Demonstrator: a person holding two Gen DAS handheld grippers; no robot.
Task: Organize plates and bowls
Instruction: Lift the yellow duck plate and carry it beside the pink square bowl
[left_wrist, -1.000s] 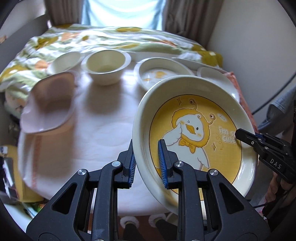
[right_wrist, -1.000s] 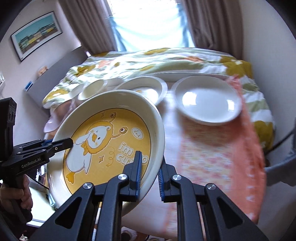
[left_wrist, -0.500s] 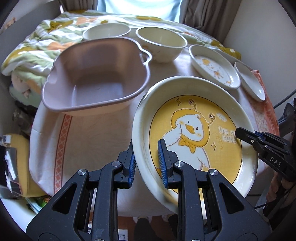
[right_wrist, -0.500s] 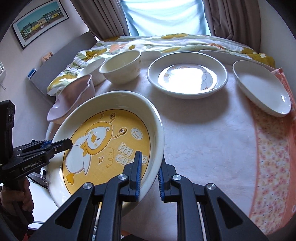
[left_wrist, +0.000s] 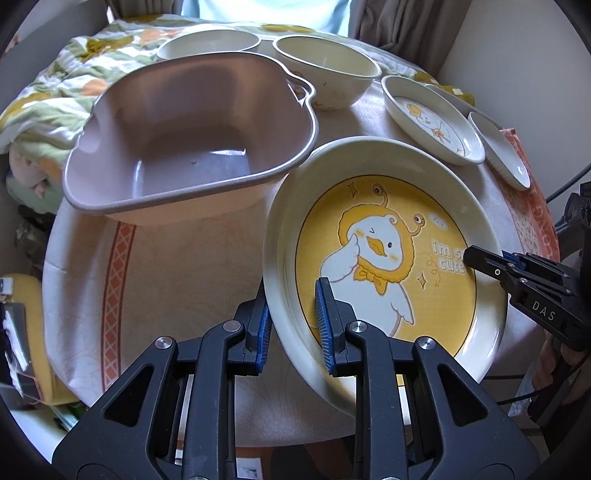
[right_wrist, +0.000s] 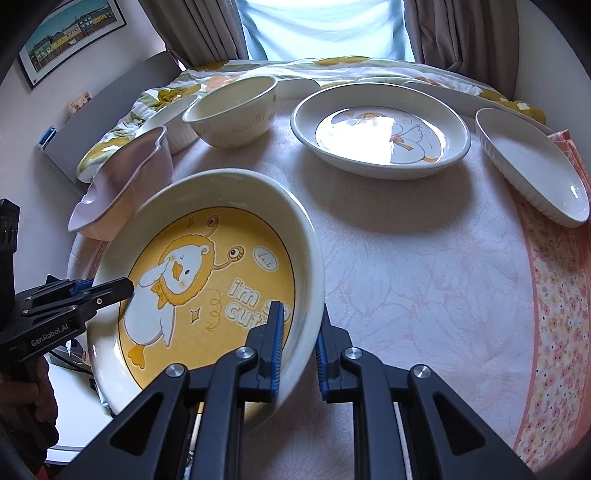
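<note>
Both grippers clamp the same yellow duck plate (left_wrist: 384, 258) by opposite rims. Left gripper (left_wrist: 295, 321): fingers nearly closed on the plate's near-left rim, one blue pad under the rim, one on the inner face. Right gripper (right_wrist: 299, 343): fingers likewise pinch the right rim, one pad inside, one outside. Each gripper points forward and slightly downward over the table (right_wrist: 424, 258). The plate is tilted, raised above the tablecloth, just beside the pink basin (left_wrist: 192, 140). Two cream bowls (left_wrist: 328, 70) stand beyond the basin; a smaller duck plate (right_wrist: 380, 129) and a white dish (right_wrist: 532, 162) lie to the right.
</note>
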